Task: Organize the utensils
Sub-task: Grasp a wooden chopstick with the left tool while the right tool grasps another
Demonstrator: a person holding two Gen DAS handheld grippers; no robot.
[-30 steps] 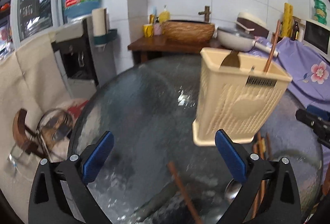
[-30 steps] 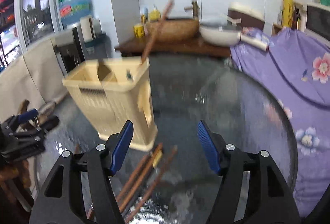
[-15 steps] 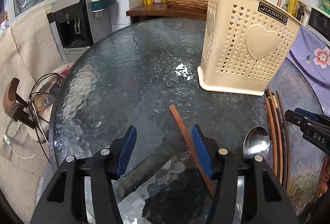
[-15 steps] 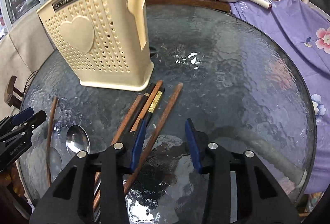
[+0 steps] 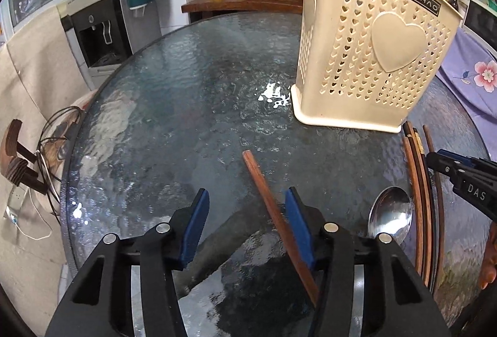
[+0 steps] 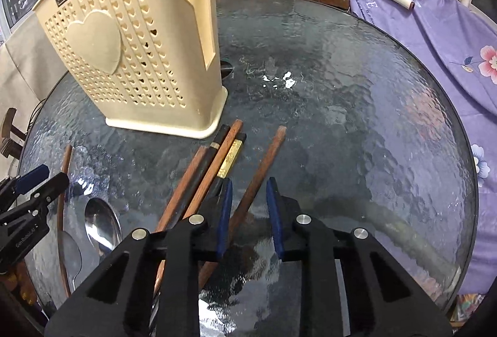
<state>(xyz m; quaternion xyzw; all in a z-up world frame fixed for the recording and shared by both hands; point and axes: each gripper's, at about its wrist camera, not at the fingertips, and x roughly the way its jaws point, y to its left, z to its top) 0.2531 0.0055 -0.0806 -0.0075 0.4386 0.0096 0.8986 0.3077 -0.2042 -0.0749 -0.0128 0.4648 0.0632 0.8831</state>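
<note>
Both claws sit low over the glass counter (image 5: 174, 107), each lined up on a wooden chopstick. The left claw (image 5: 247, 217) is spread, its blue pads apart; a lone chopstick (image 5: 267, 197) lies flat between them, hard against the right-hand pad (image 5: 299, 225), its long axis running away from the claw and slanting left toward the cream utensil holder (image 5: 366, 57), which stands upright farther back and to the right. The right claw (image 6: 248, 206) is also spread, though narrower, and straddles a separate chopstick (image 6: 264, 163) whose far end points up and right, just short of the holder's (image 6: 139, 57) base. To that claw's left lies a bundle of darker chopsticks (image 6: 211, 163), and beyond them a steel spoon (image 6: 101, 222).

Each stick already runs roughly along its claw's fingers, so closing across the shaft looks workable for either hand. The right claw seems better centred; the left stick sits off to one side and may roll as the pads meet.
</note>
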